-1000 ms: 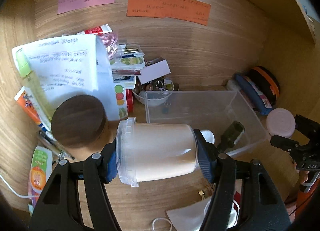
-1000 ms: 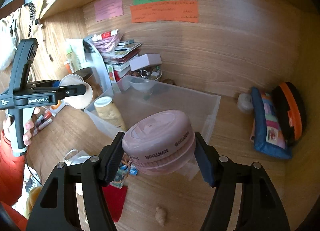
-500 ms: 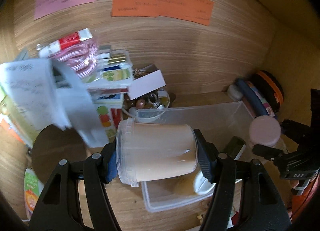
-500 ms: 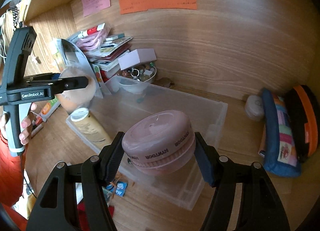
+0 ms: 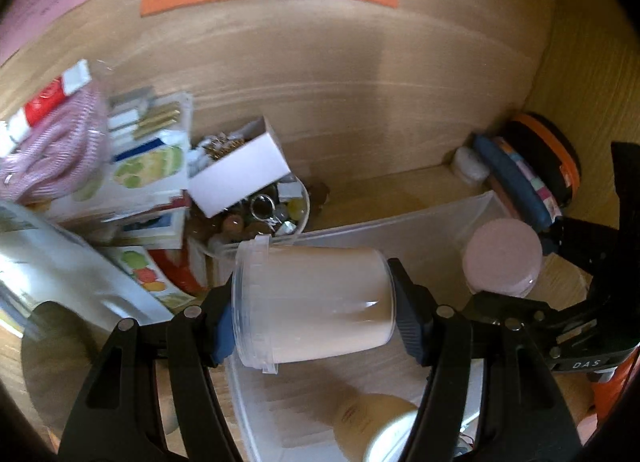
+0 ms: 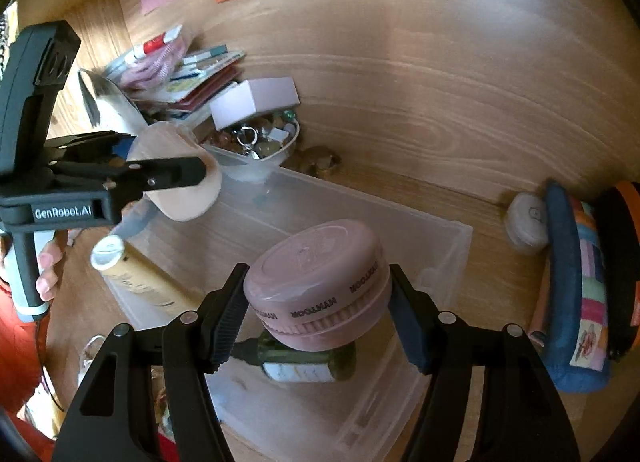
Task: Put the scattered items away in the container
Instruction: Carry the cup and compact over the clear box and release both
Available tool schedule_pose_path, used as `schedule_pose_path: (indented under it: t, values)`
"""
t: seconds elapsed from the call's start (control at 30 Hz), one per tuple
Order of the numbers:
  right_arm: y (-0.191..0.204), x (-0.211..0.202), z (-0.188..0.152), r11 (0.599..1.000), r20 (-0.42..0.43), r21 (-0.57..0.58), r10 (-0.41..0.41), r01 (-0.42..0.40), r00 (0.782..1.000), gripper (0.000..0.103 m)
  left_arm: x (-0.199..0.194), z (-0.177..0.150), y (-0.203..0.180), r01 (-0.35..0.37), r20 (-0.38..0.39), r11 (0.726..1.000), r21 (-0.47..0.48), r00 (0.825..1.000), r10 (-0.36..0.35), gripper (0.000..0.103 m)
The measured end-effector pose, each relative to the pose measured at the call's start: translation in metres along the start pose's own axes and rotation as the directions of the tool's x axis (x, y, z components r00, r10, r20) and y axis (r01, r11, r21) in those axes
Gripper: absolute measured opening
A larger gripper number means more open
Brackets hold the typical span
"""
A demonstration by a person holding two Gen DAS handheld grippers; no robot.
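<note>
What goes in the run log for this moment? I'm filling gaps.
left: shut on tub over bin | right: shut on pink case over bin | in bin: cream bottle, green bottle

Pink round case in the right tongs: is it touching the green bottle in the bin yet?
Cannot tell. In the right wrist view the pink case overlaps the green bottle lying below it, hiding any gap or contact.

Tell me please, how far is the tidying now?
Done: a cream bottle and a green bottle lie in the clear bin. In hand: the left gripper holds a beige jar and the right gripper a pink round case, both above the bin. Left: releasing them.
</note>
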State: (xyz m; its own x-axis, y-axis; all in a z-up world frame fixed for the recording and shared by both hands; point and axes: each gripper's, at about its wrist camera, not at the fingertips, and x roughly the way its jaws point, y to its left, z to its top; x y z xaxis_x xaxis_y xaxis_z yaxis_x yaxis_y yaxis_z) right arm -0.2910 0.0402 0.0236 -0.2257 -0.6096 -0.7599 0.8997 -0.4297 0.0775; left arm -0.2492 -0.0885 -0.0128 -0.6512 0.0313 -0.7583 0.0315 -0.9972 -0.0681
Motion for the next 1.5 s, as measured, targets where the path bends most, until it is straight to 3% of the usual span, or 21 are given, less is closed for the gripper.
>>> schedule_pose_path:
  t: [0.37, 0.53, 0.83, 0.93, 1.1, 1.5]
  values:
    - [-0.003, 0.024, 0.002, 1.0, -0.052, -0.004, -0.023, 0.023, 0.998, 0.063, 0.033, -0.006, 0.008, 0.0, -0.084, 1.0, -0.024, 0.996, -0.002, 0.065]
    - [0.003, 0.031, 0.003, 0.998, -0.105, -0.048, -0.051, 0.046, 0.993, 0.063, 0.036, -0.01, 0.0, -0.029, -0.096, 0.999, 0.016, 0.995, 0.031, 0.065]
    - [0.016, 0.04, 0.0, 0.981, -0.181, -0.148, -0.152, 0.126, 0.972, 0.063, 0.033, -0.016, -0.01, -0.03, -0.108, 0.999, 0.024, 0.994, 0.032, 0.065]
    - [0.021, 0.037, -0.002, 0.969, -0.164, -0.182, -0.196, 0.165, 0.967, 0.064, 0.03, -0.015, -0.006, 0.001, -0.11, 1.0, 0.013, 0.994, 0.0, 0.068]
    - [0.028, 0.031, -0.005, 0.941, -0.116, -0.23, -0.281, 0.25, 0.953, 0.067, 0.027, -0.016, -0.008, -0.029, -0.099, 0.999, 0.02, 0.995, 0.031, 0.073]
    - [0.025, -0.014, -0.012, 0.954, -0.037, -0.128, -0.278, 0.271, 0.96, 0.073, -0.018, -0.018, 0.002, -0.038, -0.025, 0.998, -0.044, 0.999, 0.037, 0.089]
